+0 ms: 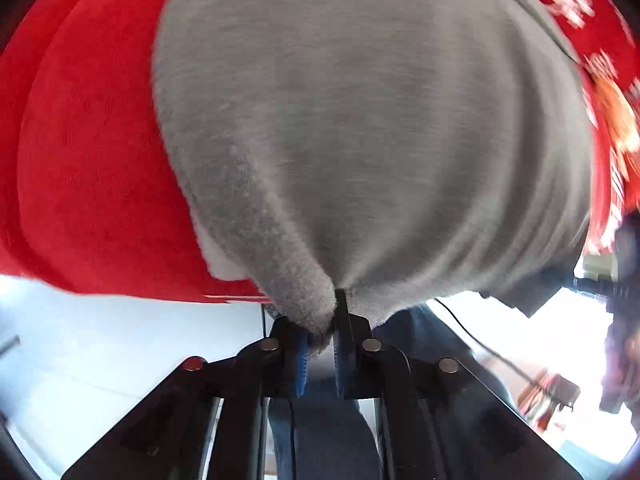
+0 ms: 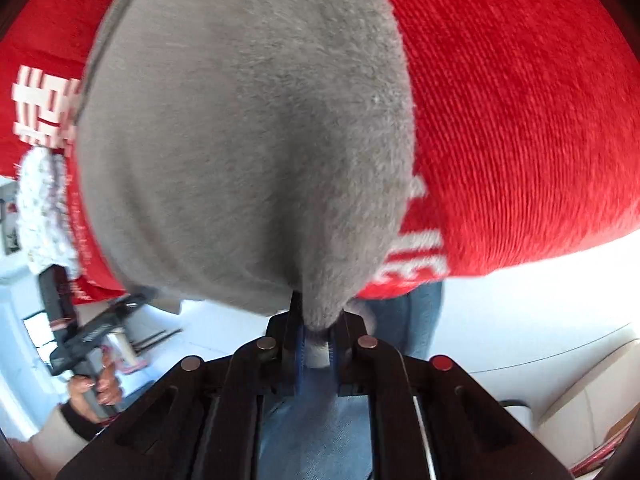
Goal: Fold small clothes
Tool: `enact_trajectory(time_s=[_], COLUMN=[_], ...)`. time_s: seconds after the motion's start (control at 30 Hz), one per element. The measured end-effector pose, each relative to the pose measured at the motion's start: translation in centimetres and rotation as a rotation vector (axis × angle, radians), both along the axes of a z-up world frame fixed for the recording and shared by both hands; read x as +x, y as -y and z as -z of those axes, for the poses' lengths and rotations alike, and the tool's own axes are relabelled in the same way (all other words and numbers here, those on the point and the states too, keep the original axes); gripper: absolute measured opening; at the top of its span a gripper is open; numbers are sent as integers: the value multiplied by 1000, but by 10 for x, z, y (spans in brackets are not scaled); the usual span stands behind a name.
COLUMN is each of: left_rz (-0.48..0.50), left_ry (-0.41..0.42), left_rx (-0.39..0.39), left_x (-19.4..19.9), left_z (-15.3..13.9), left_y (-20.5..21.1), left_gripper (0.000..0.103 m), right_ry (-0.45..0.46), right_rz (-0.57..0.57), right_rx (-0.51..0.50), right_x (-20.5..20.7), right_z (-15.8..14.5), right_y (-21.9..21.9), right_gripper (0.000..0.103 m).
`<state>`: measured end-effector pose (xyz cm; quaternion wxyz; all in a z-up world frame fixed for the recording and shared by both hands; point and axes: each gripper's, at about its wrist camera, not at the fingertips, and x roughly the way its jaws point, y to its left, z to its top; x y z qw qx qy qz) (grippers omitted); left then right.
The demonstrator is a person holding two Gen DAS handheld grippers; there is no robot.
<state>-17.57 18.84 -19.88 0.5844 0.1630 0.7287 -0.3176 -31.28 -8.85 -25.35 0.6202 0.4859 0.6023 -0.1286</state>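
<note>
left black two-finger gripper w/ blue pads (image 1: 323, 330) is clamped narrow on a bunched corner of the small grey fleecy garment (image 1: 360, 120). cloth fans out from the pinch, so it looks taut and held up in the air, not lying on any surface. judgement: corner grip on each side is there to spread the piece flat before laying or folding it.

behind the garment, filling most of both views: the person's red knit sweater with white lettering (image 1: 88, 140). so the cloth hangs just in front of the torso. blue jeans (image 1: 320, 432) show below, between the gripper fingers.

right black two-finger gripper w/ blue pads (image 2: 316, 336) same story: jaws pinched on another bunched corner of the grey garment (image 2: 240, 140), fleecy side toward cam. left side of the right-wrist view shows the person's left hand (image 2: 96, 384) around the other gripper's handle.

step, my read: lift-and-spread phase, fold itself not yet begun. risk: fleece is thick, small bite could slip if tension goes up.

surface/room: no table visible under the cloth in either view. bright white floor or wall (image 1: 100, 340) low left, blown out. beige furniture edge (image 2: 580, 392) low right, can't tell what it is. both frames motion-blurred.
</note>
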Motion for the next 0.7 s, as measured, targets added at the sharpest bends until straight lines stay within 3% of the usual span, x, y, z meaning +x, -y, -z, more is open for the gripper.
enact_trajectory(time_s=[0.2,0.3,0.4,0.5,0.63,0.7], left_rz=[-2,1,14,-2,-42,-37], left_ry=[-25,43,116,181,296,302], left_rx=[-192,-246,-272,-262,-207,-179], left_x=[18,42,65,100,137,149], left_z=[-69,-102,-111,-108,-102,-102], left_y=[6,17,38,62,91,100], left_gripper=[11,11,11,11,11,17], right_ry=[184,286,375,411,373,345], right_rz=[25,62,111,120,145,171], right_rx=[54,44,34,15,-35,-41], right_x=[14,29,53,84,126,141], right_z=[-57,-85,-107,-107,-96,-91], right_y=[4,19,44,71,112,130], right_gripper=[10,10,10,10,11,13])
